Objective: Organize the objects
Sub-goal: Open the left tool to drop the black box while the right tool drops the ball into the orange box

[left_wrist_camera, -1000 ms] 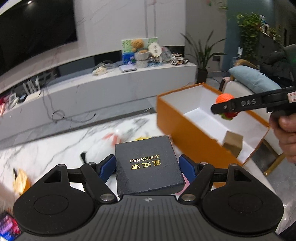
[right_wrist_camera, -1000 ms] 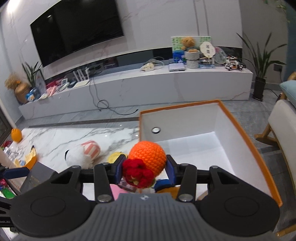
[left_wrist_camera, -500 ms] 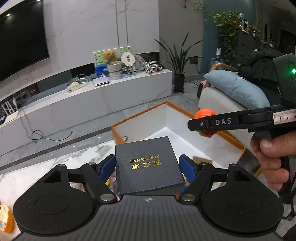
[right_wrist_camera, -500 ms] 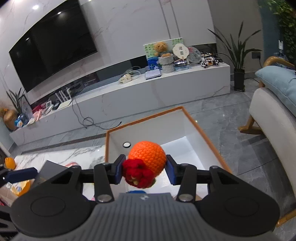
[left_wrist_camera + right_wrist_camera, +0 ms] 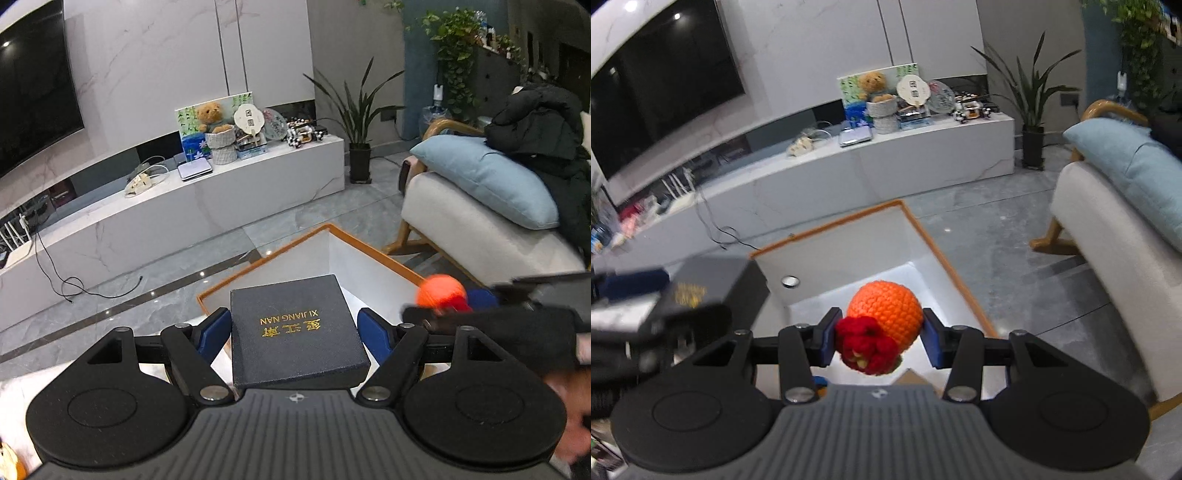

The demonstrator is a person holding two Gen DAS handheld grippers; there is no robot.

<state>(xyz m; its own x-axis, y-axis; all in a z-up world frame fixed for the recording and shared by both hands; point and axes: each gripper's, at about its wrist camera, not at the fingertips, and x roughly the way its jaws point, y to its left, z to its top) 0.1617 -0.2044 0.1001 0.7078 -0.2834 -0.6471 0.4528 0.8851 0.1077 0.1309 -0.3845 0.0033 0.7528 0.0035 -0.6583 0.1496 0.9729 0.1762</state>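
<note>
Your left hand-held gripper [image 5: 295, 332] is pinching the dark gift box [image 5: 295, 328], blue pads on both sides of it, gold lettering facing up. The box sits level between the fingers, poking fwd past the tips. Just ahead of and below that gripper is the orange-rimmed storage box [image 5: 373, 254], white inside, its near corner under the gift box.

Your right hand-held gripper [image 5: 879, 338] is clamped on the crochet ball [image 5: 886, 314], orange w/ a red knitted tuft on its left side; both pads press the yarn. It's held over the storage box interior, w/ the white floor of the box visible directly beyond the tips. A small round silver thing [image 5: 790, 281] lies inside the box, fwd-left of the ball. A tan cardboard corner [image 5: 910, 378] shows under the ball, close to the gripper body.

The two grippers are side by side: from the left cam the right one comes in at the right edge w/ the ball, blurred; from the right cam the gift box is at the left, also blurred. Your hand [image 5: 569, 439] shows at the far right of the left cam.
</note>
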